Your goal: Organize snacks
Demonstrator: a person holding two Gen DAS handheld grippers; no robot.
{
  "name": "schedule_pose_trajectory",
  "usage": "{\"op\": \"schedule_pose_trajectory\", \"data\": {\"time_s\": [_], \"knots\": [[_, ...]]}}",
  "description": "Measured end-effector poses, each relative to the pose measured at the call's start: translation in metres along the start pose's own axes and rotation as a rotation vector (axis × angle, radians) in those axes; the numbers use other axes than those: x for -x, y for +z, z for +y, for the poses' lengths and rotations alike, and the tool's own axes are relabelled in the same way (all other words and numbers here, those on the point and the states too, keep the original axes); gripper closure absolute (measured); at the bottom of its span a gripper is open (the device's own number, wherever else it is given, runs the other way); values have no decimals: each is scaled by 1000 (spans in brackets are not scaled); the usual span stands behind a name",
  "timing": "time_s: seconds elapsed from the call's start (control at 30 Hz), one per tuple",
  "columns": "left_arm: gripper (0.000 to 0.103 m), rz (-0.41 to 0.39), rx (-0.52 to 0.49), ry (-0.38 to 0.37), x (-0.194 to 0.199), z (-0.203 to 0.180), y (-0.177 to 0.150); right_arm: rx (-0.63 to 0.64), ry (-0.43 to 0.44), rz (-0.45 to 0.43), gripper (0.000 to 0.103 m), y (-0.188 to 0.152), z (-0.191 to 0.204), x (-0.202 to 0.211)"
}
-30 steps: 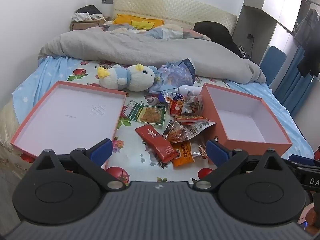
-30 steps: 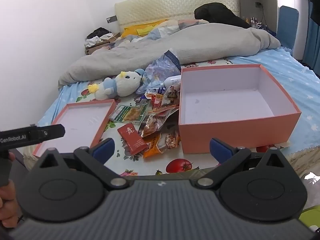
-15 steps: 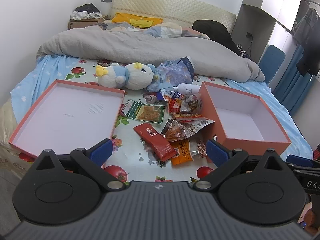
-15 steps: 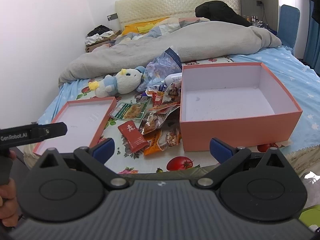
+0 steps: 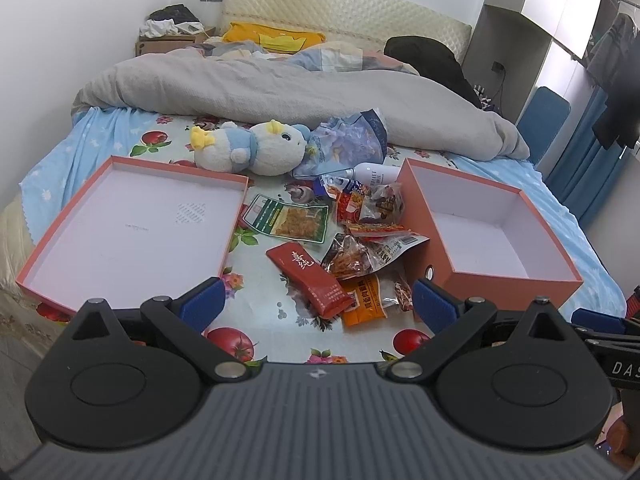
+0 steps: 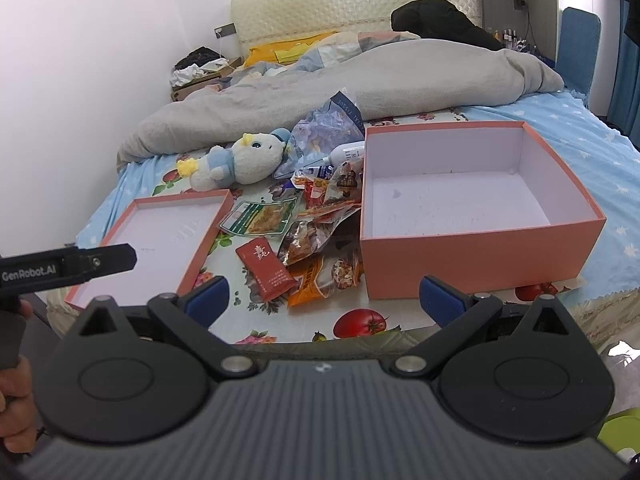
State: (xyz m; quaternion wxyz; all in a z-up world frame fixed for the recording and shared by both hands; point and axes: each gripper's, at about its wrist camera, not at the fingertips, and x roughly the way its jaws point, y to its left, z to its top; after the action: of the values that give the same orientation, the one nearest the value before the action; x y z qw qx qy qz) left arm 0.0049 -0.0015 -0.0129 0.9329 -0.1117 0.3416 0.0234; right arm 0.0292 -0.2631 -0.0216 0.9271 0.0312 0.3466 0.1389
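Both wrist views face the snack pile (image 5: 360, 240) from the bed's (image 6: 600, 152) foot.

Plush toy (image 5: 250, 150): white and blue with yellow feet, lying on its side on the bed, just beyond the lid.
Duvet (image 5: 280, 92): grey, bunched across the middle of the bed.
Bed sheet (image 5: 276, 316): pale, printed with tomatoes and flowers; light blue at the edges.
Headboard (image 5: 340, 12): cream, quilted, against the white wall.
Yellow pillow (image 5: 276, 40): at the head of the bed.
Dark garment (image 5: 432, 60): heaped near the headboard's right end.
Blue chair (image 5: 544, 114): right of the bed.
Cardboard box (image 5: 168, 42): left of the headboard, with clothes on top.
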Motion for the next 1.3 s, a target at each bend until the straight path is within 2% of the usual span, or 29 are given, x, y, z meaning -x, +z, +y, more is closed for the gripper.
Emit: {"op": "schedule_pose_trajectory", "data": {"time_s": [0.9, 1.3], "knots": [[2, 29, 4, -7, 1, -3, 8, -12, 3, 40, 0, 2, 0, -5], [2, 44, -10, -22, -8, -10, 11, -59, 4, 49, 0, -1, -9, -9]]}}
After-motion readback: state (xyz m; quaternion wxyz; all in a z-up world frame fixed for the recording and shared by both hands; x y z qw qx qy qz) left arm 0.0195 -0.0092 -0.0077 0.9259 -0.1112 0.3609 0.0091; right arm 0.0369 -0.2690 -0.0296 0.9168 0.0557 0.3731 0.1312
